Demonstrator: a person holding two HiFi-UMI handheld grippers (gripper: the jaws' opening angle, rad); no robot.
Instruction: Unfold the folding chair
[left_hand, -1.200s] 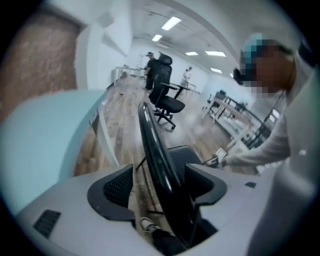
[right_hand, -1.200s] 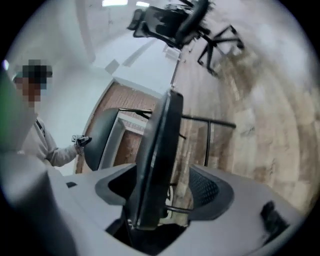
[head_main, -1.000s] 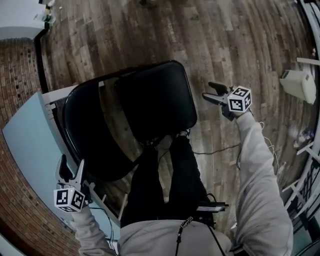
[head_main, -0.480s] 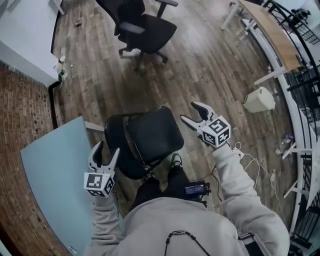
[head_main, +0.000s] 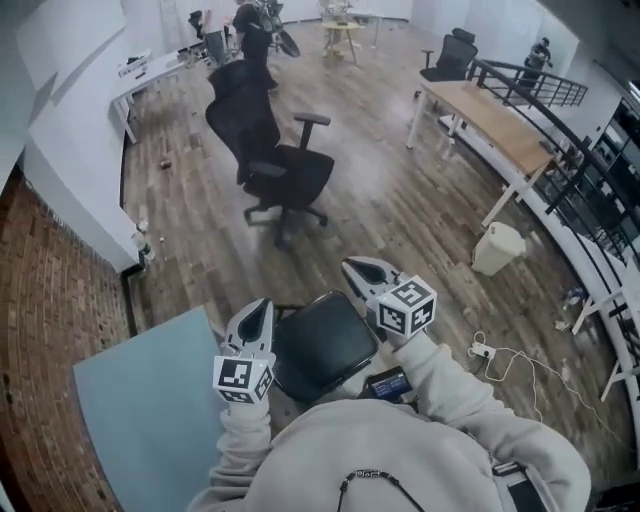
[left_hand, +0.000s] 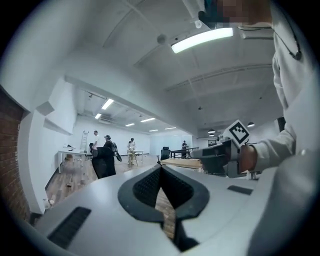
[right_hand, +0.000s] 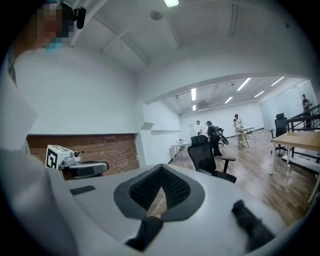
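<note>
Head view: the black padded folding chair (head_main: 322, 345) stands on the wooden plank floor (head_main: 400, 210) at 6 o'clock, just in front of the person's chest, seat facing up. A second ago it filled the middle of the view; now it looks small and low, since the camera has lifted toward the room. The left tongs (head_main: 256, 312) at 7 o'clock and the right tongs (head_main: 358, 270) at 5 o'clock have both risen. They gaped wide a second ago and are now fully closed, with nothing in them. The folding chair lies between and below them, touched by neither. A black swivel office chair (head_main: 275, 165) stands at 12 o'clock and a pale blue worktop (head_main: 140, 400) at 8 o'clock.

Left gripper view: the left tongs (left_hand: 161, 170) are pressed together and empty. The right tongs (left_hand: 220, 157) hover at 3 o'clock.

Right gripper view: the right tongs (right_hand: 160, 170) are likewise closed on nothing. The left tongs (right_hand: 82, 169) show at 9 o'clock before a red brick wall (right_hand: 107, 147), and the office chair (right_hand: 205, 155) is at 3 o'clock.
</note>
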